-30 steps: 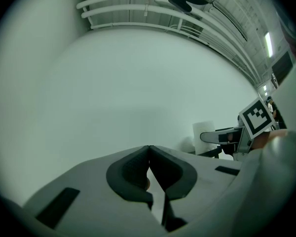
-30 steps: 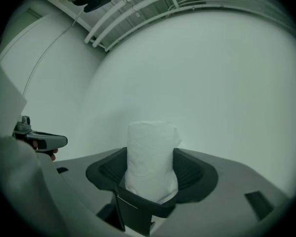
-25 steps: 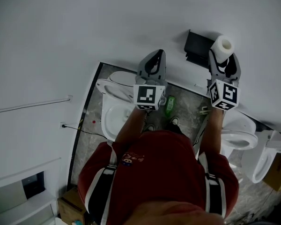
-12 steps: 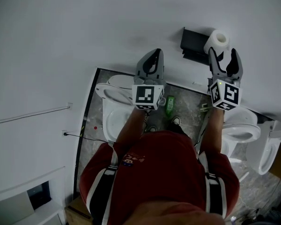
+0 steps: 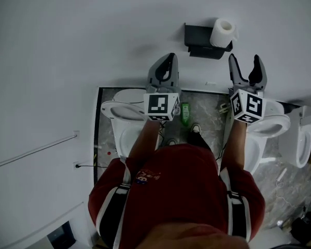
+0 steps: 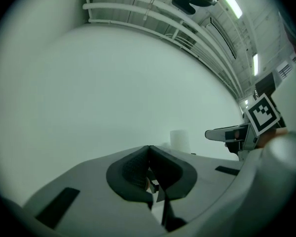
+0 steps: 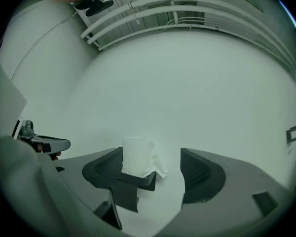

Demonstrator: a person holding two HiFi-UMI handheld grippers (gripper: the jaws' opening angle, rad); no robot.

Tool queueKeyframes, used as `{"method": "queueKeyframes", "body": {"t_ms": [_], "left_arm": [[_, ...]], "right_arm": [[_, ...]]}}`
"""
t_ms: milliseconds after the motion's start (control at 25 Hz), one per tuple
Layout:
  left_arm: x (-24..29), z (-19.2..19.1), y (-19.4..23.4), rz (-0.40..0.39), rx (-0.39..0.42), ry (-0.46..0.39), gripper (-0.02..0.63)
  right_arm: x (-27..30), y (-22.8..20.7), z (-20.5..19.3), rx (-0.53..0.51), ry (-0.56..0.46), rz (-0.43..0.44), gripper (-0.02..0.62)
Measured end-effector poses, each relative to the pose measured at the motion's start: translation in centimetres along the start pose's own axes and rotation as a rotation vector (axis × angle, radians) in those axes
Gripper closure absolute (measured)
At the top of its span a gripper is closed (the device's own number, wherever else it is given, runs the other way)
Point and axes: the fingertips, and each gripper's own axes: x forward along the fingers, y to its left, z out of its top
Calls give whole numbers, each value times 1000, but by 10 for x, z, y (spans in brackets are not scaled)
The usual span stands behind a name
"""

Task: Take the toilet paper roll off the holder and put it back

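The white toilet paper roll point(image 5: 222, 32) stands upright on the black wall holder point(image 5: 199, 41), with a loose sheet hanging at its right. My right gripper point(image 5: 247, 67) is open, below and right of the roll and apart from it. In the right gripper view the roll point(image 7: 137, 156) and holder point(image 7: 136, 180) show ahead between the spread jaws, nearer the left one, with my right gripper point(image 7: 153, 168) empty. My left gripper point(image 5: 166, 66) is shut on nothing, left of the holder. From the left gripper view point(image 6: 149, 151) the roll point(image 6: 179, 139) is small and far ahead.
A white wall fills the space ahead. Below me are a toilet point(image 5: 120, 119) at the left, another toilet point(image 5: 272, 126) at the right, and a green bottle point(image 5: 185, 113) on the grey floor between them.
My right gripper, which held the roll at the holder a second ago, has opened and drawn back. The roll stays on the holder. The left gripper has barely moved.
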Motion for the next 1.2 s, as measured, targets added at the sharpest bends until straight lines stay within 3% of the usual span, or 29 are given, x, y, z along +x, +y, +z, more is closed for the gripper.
{"method": "queueKeyframes", "body": {"t_ms": [400, 800, 1000, 1200], "left_arm": [[-6, -10, -42, -145, -15, 19, 588], [-9, -8, -67, -196, -8, 18, 588], [-6, -9, -73, -201, -2, 24, 588], [0, -5, -79, -212, 1, 17, 588]], "right_arm": [[-68, -26, -18, -7, 51, -157, 238], [-94, -40, -20, 0, 54, -205, 247], [-97, -42, -21, 8, 51, -205, 294], [-97, -48, -15, 27, 11, -214, 391]]}}
